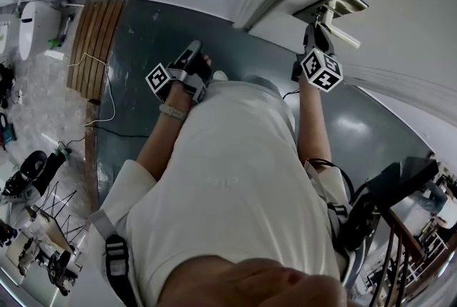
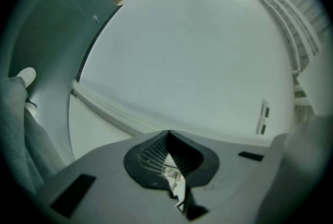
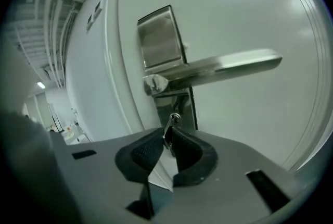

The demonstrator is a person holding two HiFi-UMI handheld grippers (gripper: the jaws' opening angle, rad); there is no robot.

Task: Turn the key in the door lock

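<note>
White door (image 3: pixel 250 9) bearing lever handle (image 3: pixel 229 65), key (image 3: pixel 168 132)

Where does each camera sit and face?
Head view: on the head, looking down; white shirt, forearms, left gripper, right gripper show.
Left gripper view: rides that gripper, faces a white wall; grey trouser leg shows.
Right gripper view: likewise, faces the silver lever handle; jaws clamp a small metal key.
Head and right views share the handle.

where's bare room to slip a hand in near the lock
Bare door panel beside the lock plate, below the lever, is free. It is crowded just under the lever, where the right gripper has its jaws on the key.
</note>
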